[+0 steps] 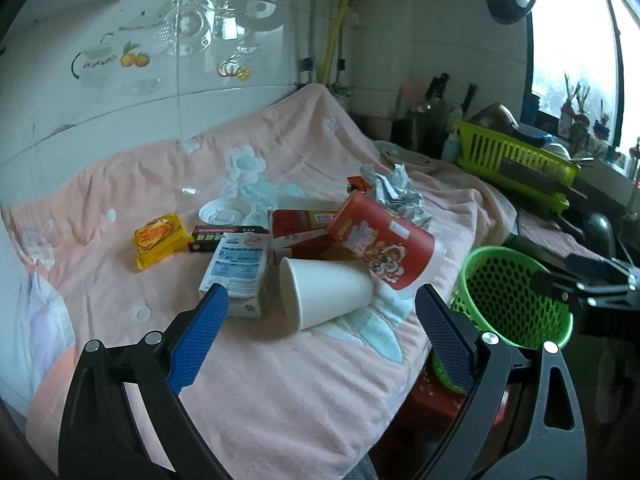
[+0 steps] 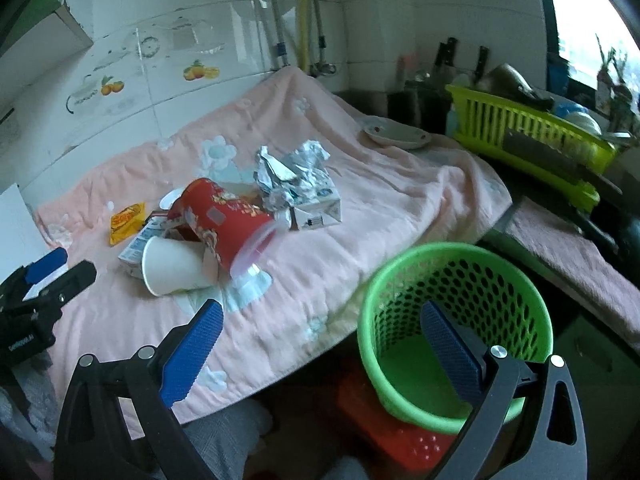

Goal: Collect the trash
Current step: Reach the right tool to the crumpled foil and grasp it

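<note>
Red carton [image 1: 298,232] half buried under the red cup [image 1: 380,240] and white paper cup [image 1: 326,298]; print unreadable. Black box [image 1: 210,236] mostly covered by the milk carton [image 1: 236,268], label too small to read. Worktop itself fully hidden beneath the pink blanket [image 1: 248,380]. Red crate [image 2: 400,436] under the green basket [image 2: 452,312] only partly visible, blurred. Contents of the yellow-green dish rack [image 2: 528,136] indistinct. Window-sill objects [image 1: 576,116] too small to identify. Left gripper [image 2: 52,280] cut off at frame edge in the right wrist view.
</note>
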Demonstrator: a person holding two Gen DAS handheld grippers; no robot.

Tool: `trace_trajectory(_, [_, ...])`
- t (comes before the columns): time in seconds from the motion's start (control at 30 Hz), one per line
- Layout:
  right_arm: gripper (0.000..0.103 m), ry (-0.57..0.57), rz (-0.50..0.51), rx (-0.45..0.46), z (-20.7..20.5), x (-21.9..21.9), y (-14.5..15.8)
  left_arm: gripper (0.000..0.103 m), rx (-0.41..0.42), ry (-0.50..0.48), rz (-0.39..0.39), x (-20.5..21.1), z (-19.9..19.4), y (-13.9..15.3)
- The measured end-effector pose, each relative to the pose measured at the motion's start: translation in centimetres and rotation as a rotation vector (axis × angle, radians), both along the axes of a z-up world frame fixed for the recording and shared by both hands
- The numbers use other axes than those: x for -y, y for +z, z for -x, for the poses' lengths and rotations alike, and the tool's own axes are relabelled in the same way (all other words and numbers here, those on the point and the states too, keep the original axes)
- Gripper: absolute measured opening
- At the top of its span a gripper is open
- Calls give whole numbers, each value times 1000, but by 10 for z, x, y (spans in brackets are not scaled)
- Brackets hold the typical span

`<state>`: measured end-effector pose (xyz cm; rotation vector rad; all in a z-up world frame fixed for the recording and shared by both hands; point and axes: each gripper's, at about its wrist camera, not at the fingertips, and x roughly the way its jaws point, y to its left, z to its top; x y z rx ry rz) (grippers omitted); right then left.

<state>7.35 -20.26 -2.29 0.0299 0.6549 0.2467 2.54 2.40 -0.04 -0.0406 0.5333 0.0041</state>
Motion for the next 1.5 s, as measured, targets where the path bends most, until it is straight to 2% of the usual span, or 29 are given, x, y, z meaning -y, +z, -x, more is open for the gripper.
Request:
trace_trajectory(0.4, [94, 115, -24, -36, -85, -20, 23, 93, -11, 40, 21, -22, -9, -5])
trace_trajectory(0.53, [87, 159, -23, -71, -120, -35, 24, 93, -21, 44, 20, -26, -13, -9])
trace_trajectory(0.93, [90, 230, 23, -192, -221, -73, -3, 93, -59, 48, 37, -37, -28, -18])
trace_trajectory(1.3, [93, 229, 57, -277, -261, -89, -34, 93, -83, 41, 53, -39, -41, -23])
trace_trajectory(1.37, [89, 225, 52, -276, -263, -89, -36, 93, -87, 37, 55, -39, -43, -24])
trace_trajectory(1.4, [82, 225, 51, -279, -264, -90, -37, 93, -89, 37, 57, -39, -44, -25])
trace_trajectory(1.5, [72, 220, 53, -275, -264, -88, -37, 93, -97, 29, 70, -37, -48, -26])
